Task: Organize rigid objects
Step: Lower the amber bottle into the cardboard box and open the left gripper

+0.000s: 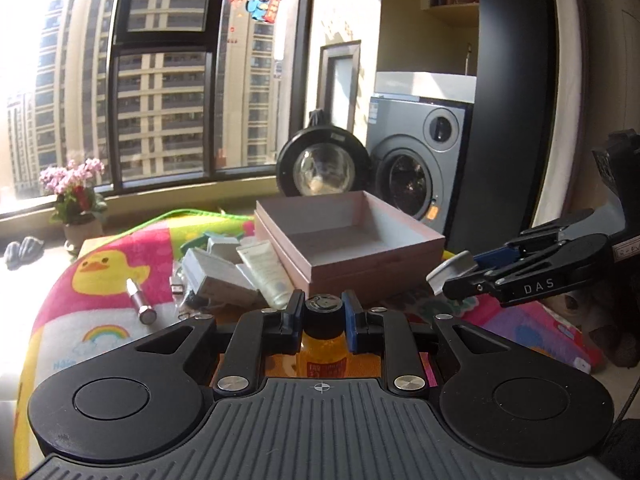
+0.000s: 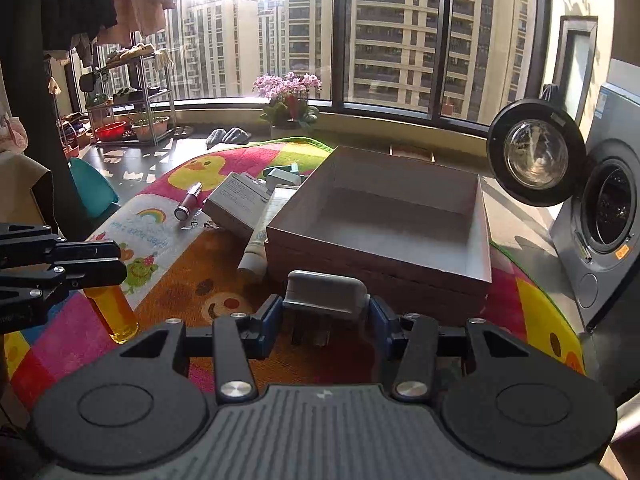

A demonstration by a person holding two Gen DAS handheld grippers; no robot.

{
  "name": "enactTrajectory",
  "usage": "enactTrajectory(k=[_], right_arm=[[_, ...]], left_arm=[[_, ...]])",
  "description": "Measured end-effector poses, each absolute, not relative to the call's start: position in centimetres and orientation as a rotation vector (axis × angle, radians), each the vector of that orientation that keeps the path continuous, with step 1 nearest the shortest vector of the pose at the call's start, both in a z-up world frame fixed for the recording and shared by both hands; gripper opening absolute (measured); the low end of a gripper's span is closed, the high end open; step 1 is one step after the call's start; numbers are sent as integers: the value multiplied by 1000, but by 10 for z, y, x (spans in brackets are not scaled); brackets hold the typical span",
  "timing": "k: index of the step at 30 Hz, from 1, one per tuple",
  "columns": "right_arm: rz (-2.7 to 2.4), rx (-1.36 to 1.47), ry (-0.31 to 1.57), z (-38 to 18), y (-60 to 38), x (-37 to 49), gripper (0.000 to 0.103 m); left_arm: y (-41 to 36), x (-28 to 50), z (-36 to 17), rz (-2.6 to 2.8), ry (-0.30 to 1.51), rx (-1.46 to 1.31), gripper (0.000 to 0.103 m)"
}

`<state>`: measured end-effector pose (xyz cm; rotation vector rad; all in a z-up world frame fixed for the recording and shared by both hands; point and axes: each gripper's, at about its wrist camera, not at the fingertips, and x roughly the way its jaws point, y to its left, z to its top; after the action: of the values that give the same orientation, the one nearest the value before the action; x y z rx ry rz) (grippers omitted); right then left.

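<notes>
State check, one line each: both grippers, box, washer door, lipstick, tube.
left gripper: shut on amber bottle, held upright
right gripper: shut on grey charger
box: open, empty
washer door: swung open
lipstick: lying on mat, capped
tube: lying against box

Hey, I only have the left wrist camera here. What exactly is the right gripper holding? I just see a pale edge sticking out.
Observer: In the right wrist view, the right gripper is shut on a grey plug adapter, prongs pointing down.
Operator: Anything in the pink box yet? Its near wall blocks my view.
Observer: No. The whole floor of the pink box shows there, and it is bare.
Operator: How is my bottle hanging?
Observer: The amber bottle hangs tilted from the left gripper, its base low over the play mat. I cannot tell if it touches.
</notes>
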<state>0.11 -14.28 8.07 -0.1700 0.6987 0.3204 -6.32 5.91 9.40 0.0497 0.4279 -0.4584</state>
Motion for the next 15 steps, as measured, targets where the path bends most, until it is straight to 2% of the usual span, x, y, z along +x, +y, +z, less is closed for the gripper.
enactTrajectory(k=[7,11,15], right_arm=[[204,-113,638,65,-202,-41,47],[199,-107,621,62,-210,-40,47],[205,-110,627,54,-211,-35,47]], left_arm=[[6,43,131,-456,360,13,23],[-27,97,104,-444,463,6,23],[-39,110,69,-422,527,21,21]])
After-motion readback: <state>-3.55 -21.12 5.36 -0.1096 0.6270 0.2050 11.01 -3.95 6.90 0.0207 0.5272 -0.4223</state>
